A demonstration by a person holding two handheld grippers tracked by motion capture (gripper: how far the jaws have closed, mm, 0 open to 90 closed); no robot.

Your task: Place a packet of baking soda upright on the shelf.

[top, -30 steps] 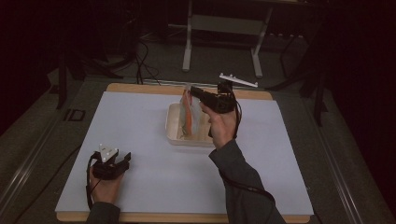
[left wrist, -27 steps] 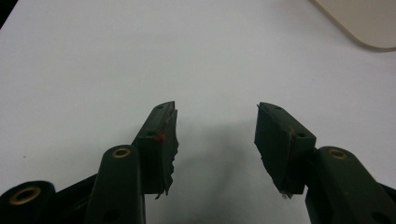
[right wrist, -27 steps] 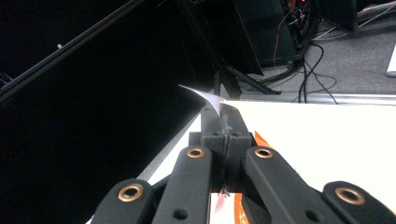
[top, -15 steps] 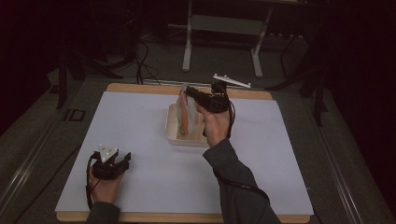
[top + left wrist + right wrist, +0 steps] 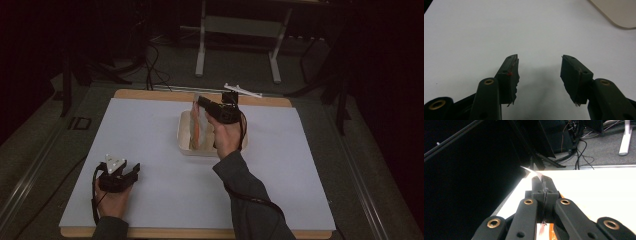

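We could read no words, brands, numbers or signs anywhere in these views. The packet (image 5: 196, 126) held up over the tray (image 5: 184, 131) showed an orange and white face, but any print on it was too small and blurred for us to make out. The white bench (image 5: 150, 130) and the black fingers (image 5: 510, 75) carried no lettering that we could see.
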